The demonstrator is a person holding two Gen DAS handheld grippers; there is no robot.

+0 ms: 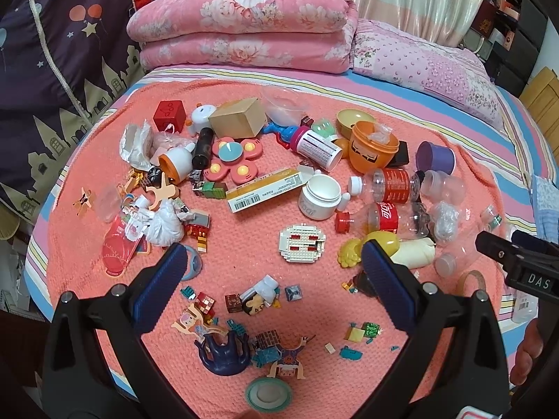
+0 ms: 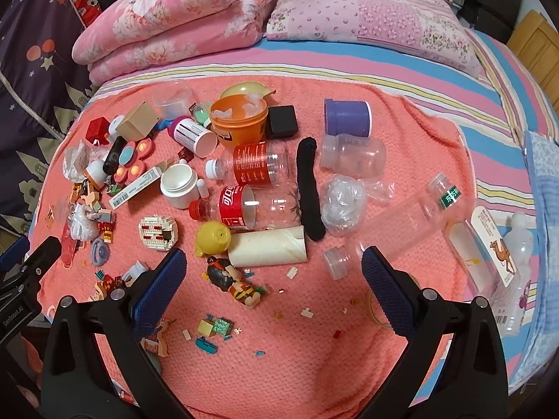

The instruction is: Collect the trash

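Note:
Trash and toys lie mixed on an orange towel (image 1: 244, 244) on a bed. Two clear bottles with red labels (image 2: 258, 164) (image 2: 244, 206) lie side by side near the middle, beside a cardboard tube (image 2: 269, 246) and a crumpled plastic bag (image 2: 342, 202). A long clear bottle with a green label (image 2: 401, 223) lies to the right. My left gripper (image 1: 274, 265) hangs open above the towel, a white brick model (image 1: 302, 242) just ahead of it. My right gripper (image 2: 274, 265) is open too, nothing between its fingers, the tube just beyond its tips.
An orange tub (image 2: 239, 122), a purple cup (image 2: 347, 117), a black sock (image 2: 309, 188), a white jar (image 2: 178, 183) and a yellow carton (image 1: 265, 190) lie among small toy pieces. Folded pink quilts (image 1: 241, 21) and a pillow (image 2: 370, 21) sit behind. More clear bottles (image 2: 489, 258) lie at the towel's right edge.

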